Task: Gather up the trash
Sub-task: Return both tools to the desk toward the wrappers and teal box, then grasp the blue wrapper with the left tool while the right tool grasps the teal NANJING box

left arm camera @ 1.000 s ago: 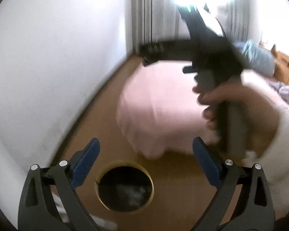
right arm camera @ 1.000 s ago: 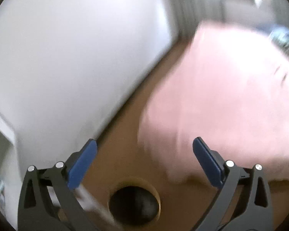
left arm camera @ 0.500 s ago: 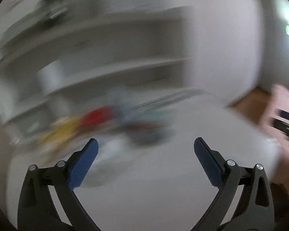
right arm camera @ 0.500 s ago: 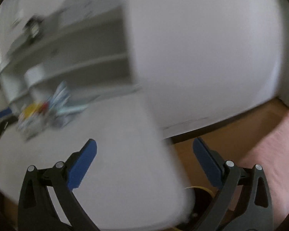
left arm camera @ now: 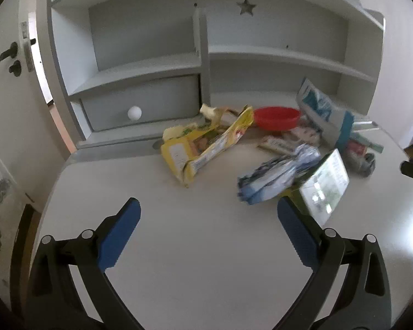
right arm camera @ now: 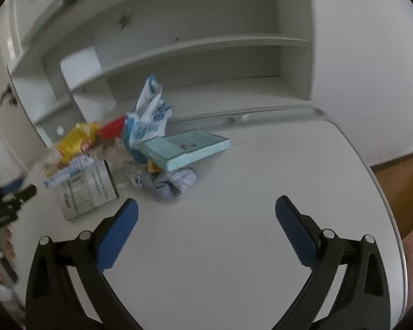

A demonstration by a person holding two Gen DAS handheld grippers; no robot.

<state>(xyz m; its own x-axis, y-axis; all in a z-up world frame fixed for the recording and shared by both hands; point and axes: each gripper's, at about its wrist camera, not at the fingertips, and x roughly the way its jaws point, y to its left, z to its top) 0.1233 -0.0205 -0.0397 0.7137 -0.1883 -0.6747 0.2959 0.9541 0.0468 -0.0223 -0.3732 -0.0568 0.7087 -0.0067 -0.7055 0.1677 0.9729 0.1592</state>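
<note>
A pile of trash lies on the white desk [left arm camera: 206,247]. In the left wrist view I see a crumpled yellow packet [left arm camera: 206,145], a crumpled blue-white wrapper [left arm camera: 275,176], a flat printed carton [left arm camera: 325,189] and a blue-white bag [left arm camera: 319,112]. My left gripper [left arm camera: 208,233] is open and empty, short of the pile. In the right wrist view the pile shows as the yellow packet [right arm camera: 74,140], the blue-white bag [right arm camera: 148,121], a teal box [right arm camera: 187,148], a crumpled grey-blue wad [right arm camera: 168,181] and the printed carton [right arm camera: 88,192]. My right gripper [right arm camera: 206,232] is open and empty above bare desk.
A red bowl [left arm camera: 276,118] sits behind the pile. White shelves [left arm camera: 206,55] with a drawer [left arm camera: 140,104] back the desk. A door with a dark handle [left arm camera: 5,57] stands at left. The desk's rounded right edge [right arm camera: 382,192] borders wooden floor [right arm camera: 399,181]. The left gripper shows at the left [right arm camera: 5,206].
Both grippers have swung up and left from the floor, with its round bin and pink rug, to face the desk and the trash pile. Both jaws stay open.
</note>
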